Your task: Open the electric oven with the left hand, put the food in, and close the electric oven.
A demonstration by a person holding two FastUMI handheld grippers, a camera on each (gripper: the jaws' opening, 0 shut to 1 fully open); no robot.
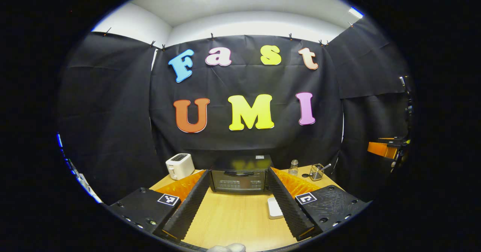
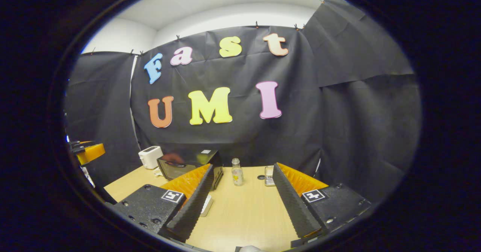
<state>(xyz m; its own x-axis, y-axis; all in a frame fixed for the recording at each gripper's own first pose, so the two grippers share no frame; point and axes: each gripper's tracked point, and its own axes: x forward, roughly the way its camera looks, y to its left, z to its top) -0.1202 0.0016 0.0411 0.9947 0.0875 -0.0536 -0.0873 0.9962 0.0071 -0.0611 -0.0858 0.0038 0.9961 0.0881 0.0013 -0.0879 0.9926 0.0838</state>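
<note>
Wooden surface (image 1: pixel 233 218) carried the closed oven (image 1: pixel 239 178) straight ahead of the left tool (image 1: pixel 235 203), framed between its spread fingers; the right tool (image 2: pixel 240 203) also gaped, the oven off its left finger.

- Table (image 1: pixel 233 222): I log it as pale yellow-tan wood with faint lengthwise grain.
- Electric oven (image 1: pixel 240 176): black body, dark glass door, glossy top carrying a yellow reflection.
- Toaster (image 1: pixel 179 165): white, with a dark slot grille on top.
- Left gripper (image 1: pixel 236 201): I read black ribbed finger faces, orange backs, and a black-and-white square marker on each black block.
- Right gripper (image 2: pixel 244 203): same scheme, black ribs, orange backing, black-and-white markers.
- Small tray (image 1: pixel 275 208): white.
- Bottle (image 2: pixel 236 173): clear, pale cap.
- Wire holder (image 1: pixel 316 172): dark mesh.
</note>
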